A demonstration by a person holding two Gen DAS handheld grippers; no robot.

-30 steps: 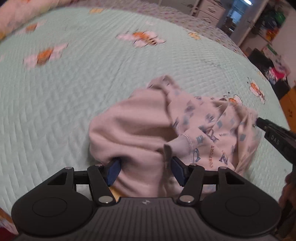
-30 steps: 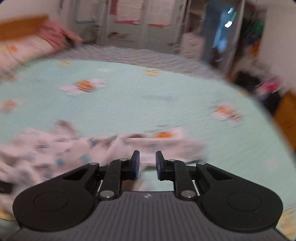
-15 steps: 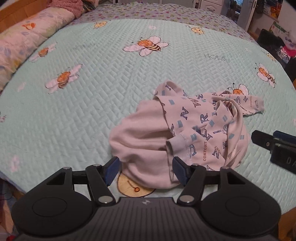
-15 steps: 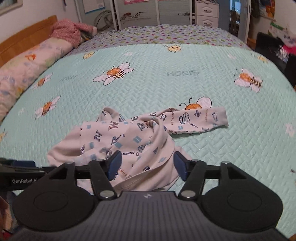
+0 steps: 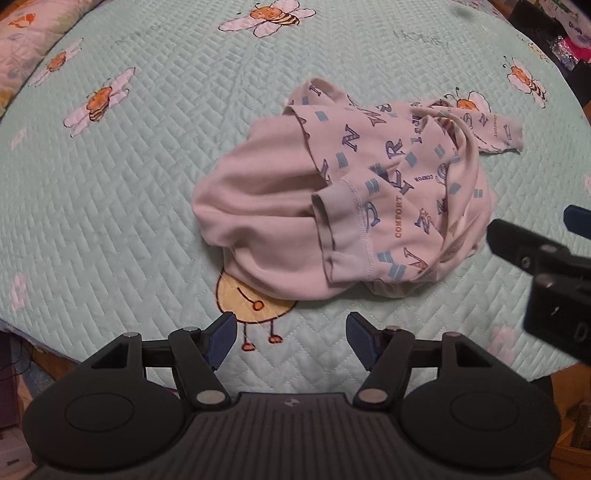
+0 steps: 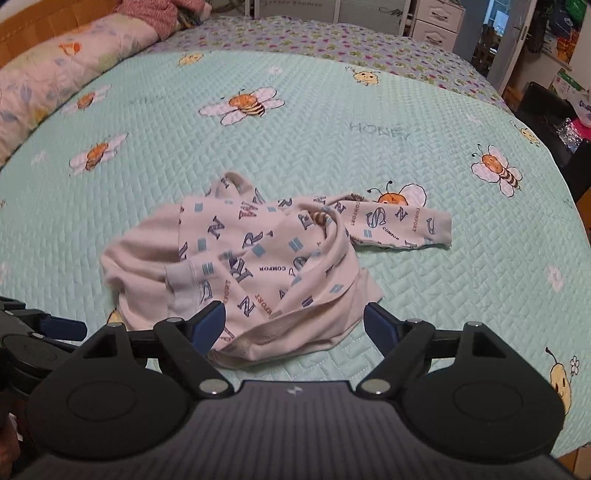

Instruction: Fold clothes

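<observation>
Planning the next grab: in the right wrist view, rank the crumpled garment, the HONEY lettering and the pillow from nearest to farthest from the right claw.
1. Crumpled garment, just ahead of the right claw.
2. HONEY lettering, mid-bed, right of centre.
3. Pillow, far left edge.

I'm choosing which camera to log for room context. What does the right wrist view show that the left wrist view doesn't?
Only the right wrist view shows the wooden headboard, the red garment by it, the white drawers and the doorway.

Only the left wrist view shows the round yellow figure stitched on the quilt, half under the top.

Both show the crumpled letter-print top on the bee quilt, the pillow, and both grippers: left gripper open; right gripper opening, holding nothing.
</observation>
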